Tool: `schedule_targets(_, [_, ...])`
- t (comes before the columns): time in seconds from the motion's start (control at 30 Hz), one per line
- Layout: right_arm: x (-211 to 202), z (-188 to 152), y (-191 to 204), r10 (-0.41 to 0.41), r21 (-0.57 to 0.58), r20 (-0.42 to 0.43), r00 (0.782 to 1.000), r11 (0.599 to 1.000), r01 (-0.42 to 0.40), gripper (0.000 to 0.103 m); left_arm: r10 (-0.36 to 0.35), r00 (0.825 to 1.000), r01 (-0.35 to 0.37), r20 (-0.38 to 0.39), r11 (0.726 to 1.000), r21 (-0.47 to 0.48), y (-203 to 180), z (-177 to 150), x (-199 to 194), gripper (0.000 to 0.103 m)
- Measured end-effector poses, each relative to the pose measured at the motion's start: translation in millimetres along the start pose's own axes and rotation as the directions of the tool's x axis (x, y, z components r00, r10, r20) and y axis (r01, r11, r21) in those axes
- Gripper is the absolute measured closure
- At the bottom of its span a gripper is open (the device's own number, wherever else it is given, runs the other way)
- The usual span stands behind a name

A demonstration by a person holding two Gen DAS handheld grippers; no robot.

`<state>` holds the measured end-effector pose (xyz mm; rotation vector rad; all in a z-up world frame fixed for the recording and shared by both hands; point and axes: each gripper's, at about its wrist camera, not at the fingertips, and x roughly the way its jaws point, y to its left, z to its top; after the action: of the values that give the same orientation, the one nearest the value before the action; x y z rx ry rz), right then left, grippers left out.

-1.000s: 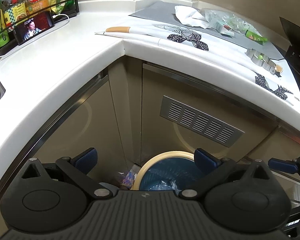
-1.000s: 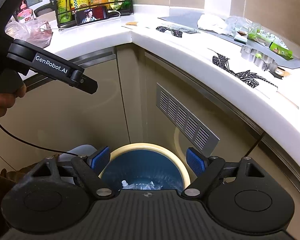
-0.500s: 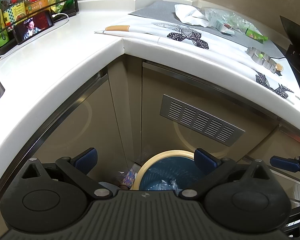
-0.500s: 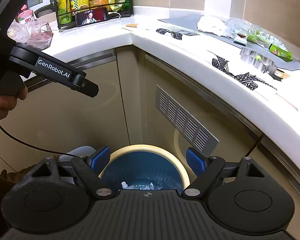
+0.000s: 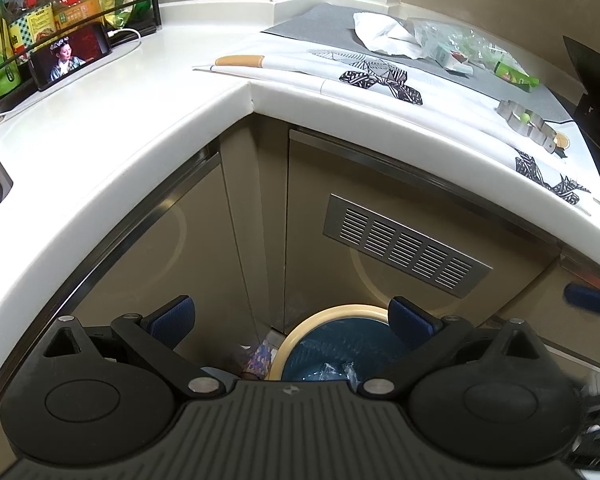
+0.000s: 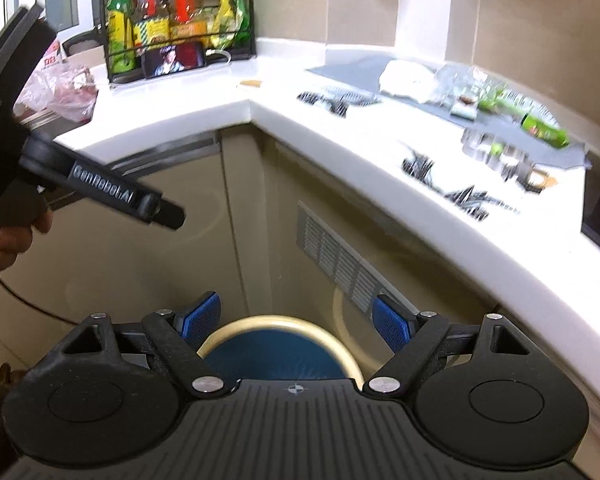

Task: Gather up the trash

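Observation:
A round bin (image 5: 300,330) with a cream rim and blue liner stands on the floor in the cabinet corner, with clear plastic inside. My left gripper (image 5: 294,316) hangs open above it, with nothing between its blue pads. My right gripper (image 6: 296,318) is also open and empty over the bin (image 6: 276,322). On the counter at the back right lie a crumpled white paper (image 5: 380,34), a clear plastic bag (image 5: 452,44) and a green wrapper (image 5: 516,74). In the right wrist view a hand (image 6: 4,248) holds the left gripper's black body at the left.
A rack of bottles (image 6: 172,20) and a phone (image 5: 70,58) playing video stand at the back left. Metal cutters (image 5: 528,122) lie on a patterned white mat (image 5: 380,76). A vent grille (image 5: 404,248) is set in the cabinet front. A colourful wrapper (image 5: 260,356) lies beside the bin.
The right wrist view has tilted upward, so more of the counter and wall shows and the bin sits lower in it. The left gripper has kept still.

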<state>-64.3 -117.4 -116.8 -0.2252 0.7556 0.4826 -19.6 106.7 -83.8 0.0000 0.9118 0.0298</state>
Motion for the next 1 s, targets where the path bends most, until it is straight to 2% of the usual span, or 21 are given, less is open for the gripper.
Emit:
schedule_targets(0.3, [-4,26,-22,-0.091,0.038,0.105,0.99,0.995,0.087,0.013,0.02,1.0,-0.02,-0.003,1.0,0.006,-1,12,4,0.0])
schedule_targets(0.5, [3,44,-45,-0.168,0.098,0.159,0.973,0.983,0.153,0.01,0.046,0.998,-0.047,0.052,0.998,0.029,-8,39,4,0.0])
schedule_targets(0.7, [21,64,-79,-0.271,0.14,0.167,0.948,0.958,0.249,0.008,0.003,0.994,-0.008,0.112,0.999,0.044,-25,93,6,0.0])
schedule_targets(0.9, [46,82,-111,-0.328,0.209,0.13,0.936,0.932,0.297,0.006,-0.045,0.984,0.038,0.173,0.998,0.045,-58,162,19,0.0])
schedule_targets(1.0, [57,88,-121,-0.336,0.217,0.121,0.934,0.927,0.305,0.004,-0.09,0.978,0.086,0.186,0.996,0.025,-75,201,33,0.0])
